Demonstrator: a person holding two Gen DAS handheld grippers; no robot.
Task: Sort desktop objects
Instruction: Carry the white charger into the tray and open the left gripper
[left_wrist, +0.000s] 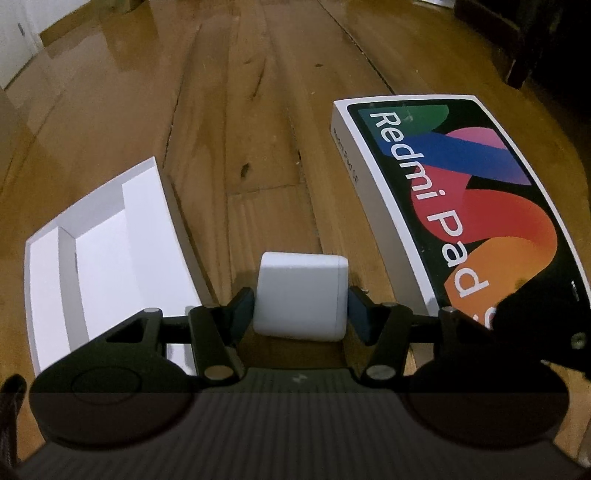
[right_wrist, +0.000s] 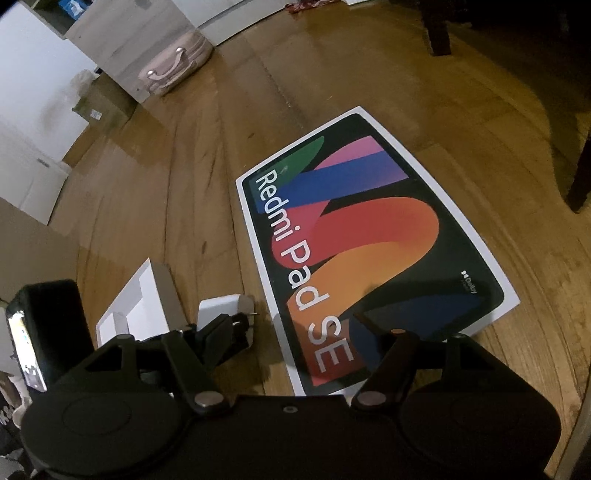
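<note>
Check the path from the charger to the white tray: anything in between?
Nothing visible. The charger sits between the left gripper pads; the open tray lies just left of it, only bare wood between.

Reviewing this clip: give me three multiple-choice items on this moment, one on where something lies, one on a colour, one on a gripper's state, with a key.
1. Where is the white charger block?
A. Between the open white tray and the Redmi Pad box
B. On top of the Redmi Pad box
C. Inside the tray

2. What colour is the lettering on the Redmi Pad box?
A. Yellow
B. White
C. Black

3. What is the left gripper doing?
A. Hanging open over bare wood
B. Closed on the charger block
C. Gripping the tray's wall

Key: 1 A, the block sits on the wooden surface between them; 2 B, the name reads white on dark; 3 B, both pads press the block's sides.
</note>
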